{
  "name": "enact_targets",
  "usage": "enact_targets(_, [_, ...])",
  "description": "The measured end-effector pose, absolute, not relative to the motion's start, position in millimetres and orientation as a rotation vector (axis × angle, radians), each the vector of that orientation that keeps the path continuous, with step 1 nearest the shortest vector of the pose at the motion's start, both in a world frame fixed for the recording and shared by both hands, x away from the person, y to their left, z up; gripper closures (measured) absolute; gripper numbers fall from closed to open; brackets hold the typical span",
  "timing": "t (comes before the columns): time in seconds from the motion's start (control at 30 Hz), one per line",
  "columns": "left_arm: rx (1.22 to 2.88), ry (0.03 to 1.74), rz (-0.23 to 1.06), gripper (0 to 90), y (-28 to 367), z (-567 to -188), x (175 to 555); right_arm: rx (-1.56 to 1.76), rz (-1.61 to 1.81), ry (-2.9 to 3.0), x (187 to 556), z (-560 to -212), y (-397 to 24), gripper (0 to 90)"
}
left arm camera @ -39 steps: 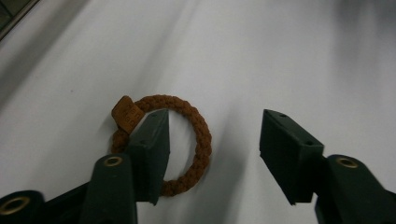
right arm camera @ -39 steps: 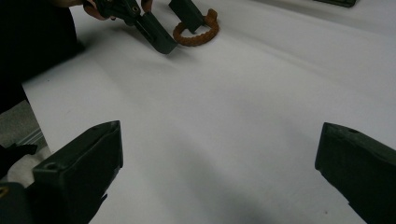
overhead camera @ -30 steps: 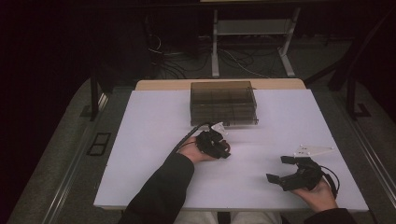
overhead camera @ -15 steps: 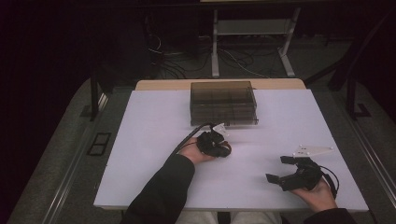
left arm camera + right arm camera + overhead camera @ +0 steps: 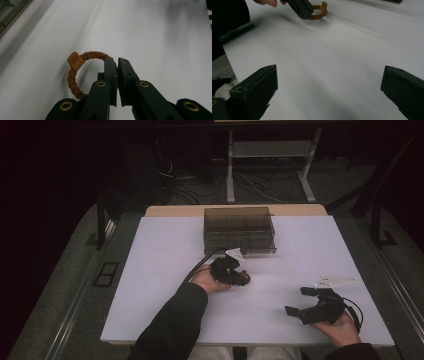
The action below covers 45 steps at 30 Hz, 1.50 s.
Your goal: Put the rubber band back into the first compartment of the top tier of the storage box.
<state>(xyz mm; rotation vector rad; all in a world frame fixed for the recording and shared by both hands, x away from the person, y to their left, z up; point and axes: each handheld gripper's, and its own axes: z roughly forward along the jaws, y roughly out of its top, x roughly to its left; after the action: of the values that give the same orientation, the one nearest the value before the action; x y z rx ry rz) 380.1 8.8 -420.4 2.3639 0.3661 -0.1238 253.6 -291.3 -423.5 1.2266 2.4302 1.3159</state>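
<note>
Braided brown bracelet with a small square tag lies on the white tabletop, near the middle of the table and just in front of a smoky transparent plastic box that stands at the far edge; from the right gripper view the same bracelet shows at the top, partly behind the other tool's jaws; the table's white sheet covers most of a pale wooden top, whose far strip shows bare behind the box; around it the room is dark, with grey carpeted floor, loose cables and the white legs of a stand beyond the far edge; the left gripper has just been closing, and its jaws are now pressed nearly together with the bracelet's cord pinched between them on the loop's right side, the rest of the ring lying out to the left on the sheet; in the high view that gripper sits in the person's left hand near the box; the right gripper rests low at the near right of the table in the right hand, well apart from the bracelet; its jaws are spread wide with only bare tabletop between them, touching nothing.
</note>
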Motion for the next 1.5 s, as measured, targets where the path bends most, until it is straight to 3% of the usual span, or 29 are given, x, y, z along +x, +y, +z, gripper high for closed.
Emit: enact_targets(1.5, [2.330,0.290,-0.083,85.1,22,-354,377,1.227,1.328,2.417,254,-422,-292,0.2])
